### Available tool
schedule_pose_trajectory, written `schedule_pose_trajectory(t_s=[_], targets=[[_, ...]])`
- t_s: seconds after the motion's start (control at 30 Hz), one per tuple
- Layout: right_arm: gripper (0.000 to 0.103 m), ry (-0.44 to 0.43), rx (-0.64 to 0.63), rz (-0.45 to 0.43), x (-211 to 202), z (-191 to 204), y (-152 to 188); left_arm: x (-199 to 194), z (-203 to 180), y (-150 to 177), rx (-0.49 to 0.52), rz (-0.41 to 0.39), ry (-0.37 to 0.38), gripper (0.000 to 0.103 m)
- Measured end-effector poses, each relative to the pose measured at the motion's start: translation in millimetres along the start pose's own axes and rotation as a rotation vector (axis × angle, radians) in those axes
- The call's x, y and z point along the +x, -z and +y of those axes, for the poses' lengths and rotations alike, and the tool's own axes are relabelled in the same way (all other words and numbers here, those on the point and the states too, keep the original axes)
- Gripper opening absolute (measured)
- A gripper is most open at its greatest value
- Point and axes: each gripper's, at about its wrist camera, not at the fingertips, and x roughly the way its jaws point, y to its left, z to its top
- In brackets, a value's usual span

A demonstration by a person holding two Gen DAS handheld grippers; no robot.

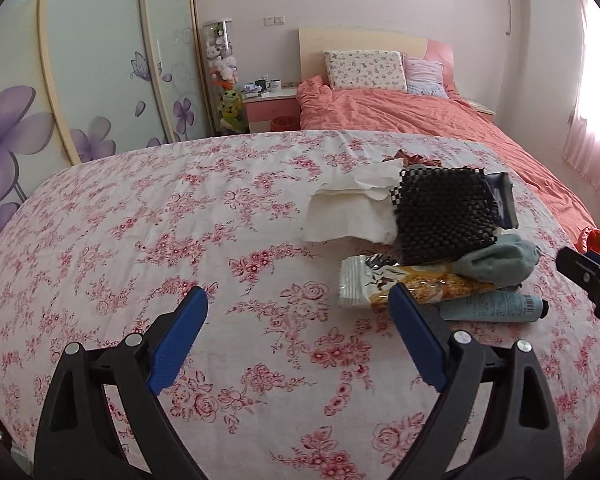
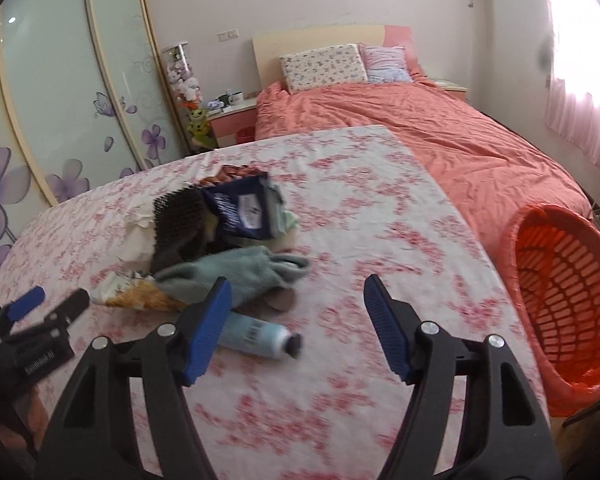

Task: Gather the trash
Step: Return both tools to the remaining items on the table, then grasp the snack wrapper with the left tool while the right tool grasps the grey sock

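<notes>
A pile of trash lies on a table with a pink floral cloth (image 1: 180, 240): white tissue (image 1: 348, 216), a black mesh mat (image 1: 444, 216), a dark blue packet (image 1: 502, 200), a yellow snack wrapper (image 1: 404, 284), a grey-green sock (image 1: 496, 264) and a pale blue tube (image 1: 492, 308). My left gripper (image 1: 300, 300) is open and empty, just short of the wrapper. My right gripper (image 2: 298, 292) is open and empty above the cloth, its left finger over the tube (image 2: 256, 336) and sock (image 2: 244, 272). An orange basket (image 2: 564, 288) stands at the table's right edge.
A bed with a coral duvet (image 2: 420, 136) and two pillows lies beyond the table. A pink nightstand (image 1: 270, 110) with mugs and a toy display tube stand by the wardrobe doors (image 1: 80, 80). A window with a pink curtain (image 2: 580, 80) is on the right.
</notes>
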Motion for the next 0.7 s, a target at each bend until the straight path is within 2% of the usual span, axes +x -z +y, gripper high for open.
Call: schedule_pose_trajectory(t_s=[0.17,0.2,0.23,0.3,0.37,0.4,0.53,0.7], targets=[[0.069,-0.001,-0.048,0.032,24,26,-6,3,6,3,-0.012,0.012,0.008,0.091],[0.067,0.002,-0.054,0.045,28,29,-6,3,7,3,-0.015,0.015,0.012,0.091],[0.062,0.003,-0.063,0.059,33,30,-6,4,7,3,-0.019,0.019,0.021,0.091],[0.029,0.000,-0.072,0.097,40,31,-2,5,6,3,-0.023,0.024,0.035,0.091],[0.014,-0.016,-0.064,0.105,41,28,2,7,3,2,-0.022,0.029,0.057,0.091],[0.010,-0.018,-0.064,0.098,39,27,3,8,1,1,-0.019,0.030,0.065,0.091],[0.009,-0.002,-0.044,0.069,28,16,6,16,-10,-2,-0.003,0.054,0.100,0.084],[0.009,0.060,0.014,0.023,13,-11,1,26,-24,1,0.028,0.094,0.144,0.071]])
